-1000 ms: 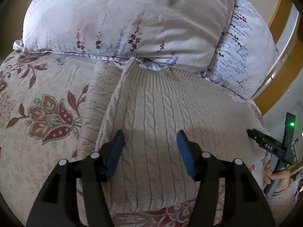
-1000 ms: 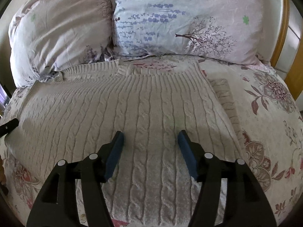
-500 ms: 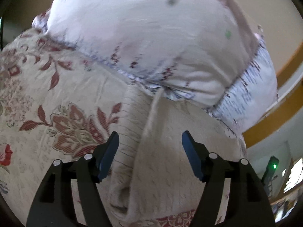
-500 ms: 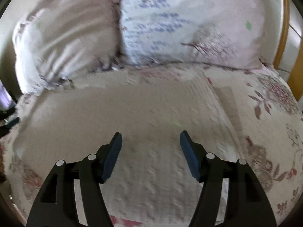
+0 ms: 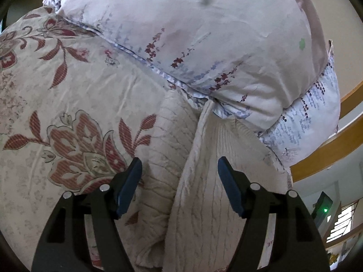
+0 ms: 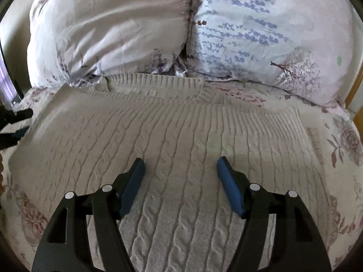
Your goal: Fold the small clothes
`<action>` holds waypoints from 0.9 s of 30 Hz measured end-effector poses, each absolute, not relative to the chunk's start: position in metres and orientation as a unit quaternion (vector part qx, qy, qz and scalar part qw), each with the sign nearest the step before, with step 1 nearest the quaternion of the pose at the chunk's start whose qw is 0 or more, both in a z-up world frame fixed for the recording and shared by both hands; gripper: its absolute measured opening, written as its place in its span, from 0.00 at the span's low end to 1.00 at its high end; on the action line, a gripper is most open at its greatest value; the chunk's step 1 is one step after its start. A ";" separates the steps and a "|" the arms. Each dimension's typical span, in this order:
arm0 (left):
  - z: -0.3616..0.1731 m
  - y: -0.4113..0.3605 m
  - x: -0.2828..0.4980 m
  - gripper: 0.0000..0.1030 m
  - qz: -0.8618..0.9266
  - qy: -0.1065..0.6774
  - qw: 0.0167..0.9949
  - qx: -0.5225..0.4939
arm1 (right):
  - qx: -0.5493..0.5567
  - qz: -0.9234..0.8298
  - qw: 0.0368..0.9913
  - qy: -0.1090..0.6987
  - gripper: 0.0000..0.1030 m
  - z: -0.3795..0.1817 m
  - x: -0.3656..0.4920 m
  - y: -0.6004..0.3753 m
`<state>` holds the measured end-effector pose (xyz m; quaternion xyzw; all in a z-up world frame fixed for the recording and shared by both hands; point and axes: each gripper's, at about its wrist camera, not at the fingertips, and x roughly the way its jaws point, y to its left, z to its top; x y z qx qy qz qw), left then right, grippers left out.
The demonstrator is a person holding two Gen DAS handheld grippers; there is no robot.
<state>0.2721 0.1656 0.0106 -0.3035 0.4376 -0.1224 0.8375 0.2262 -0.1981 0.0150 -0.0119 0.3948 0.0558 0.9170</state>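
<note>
A cream cable-knit sweater (image 6: 181, 136) lies flat on the floral bedspread (image 5: 68, 86), its ribbed collar (image 6: 158, 80) against the pillows. In the left wrist view the sweater's left edge (image 5: 204, 181) and its folded-in sleeve (image 5: 168, 140) run up toward the pillow. My left gripper (image 5: 179, 170) is open and empty, low over that left edge and sleeve. My right gripper (image 6: 180, 167) is open and empty, above the middle of the sweater's body. The left gripper shows dark at the far left of the right wrist view (image 6: 13, 124).
Two floral pillows (image 6: 109, 29) (image 6: 272, 34) stand at the head of the bed behind the sweater. A wooden headboard rail (image 5: 329, 154) curves at the right. A dark device with a green light (image 5: 324, 208) stands off the bed's right side.
My left gripper has swung left and dropped low, from over the sweater's body to its left edge and sleeve. My right gripper has moved slightly forward toward the collar. Both stay open.
</note>
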 end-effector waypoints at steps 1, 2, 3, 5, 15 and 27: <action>0.010 0.165 0.273 0.66 -0.128 0.438 0.835 -0.308 | -0.010 0.057 0.917 0.395 0.67 0.015 0.226 -0.199; 0.010 0.164 0.273 0.66 -0.128 0.438 0.834 -0.310 | -0.008 0.058 0.917 0.396 0.67 0.015 0.227 -0.199; 0.010 0.164 0.273 0.65 -0.128 0.438 0.834 -0.311 | -0.007 0.058 0.916 0.396 0.67 0.015 0.227 -0.198; 0.008 0.162 0.275 0.61 -0.131 0.439 0.831 -0.316 | -0.006 0.059 0.916 0.396 0.67 0.014 0.227 -0.197; 0.001 0.161 0.276 0.44 -0.139 0.442 0.817 -0.344 | -0.008 0.062 0.917 0.394 0.68 0.014 0.227 -0.199; -0.003 0.161 0.279 0.33 -0.140 0.447 0.806 -0.362 | -0.008 0.062 0.917 0.393 0.68 0.015 0.227 -0.199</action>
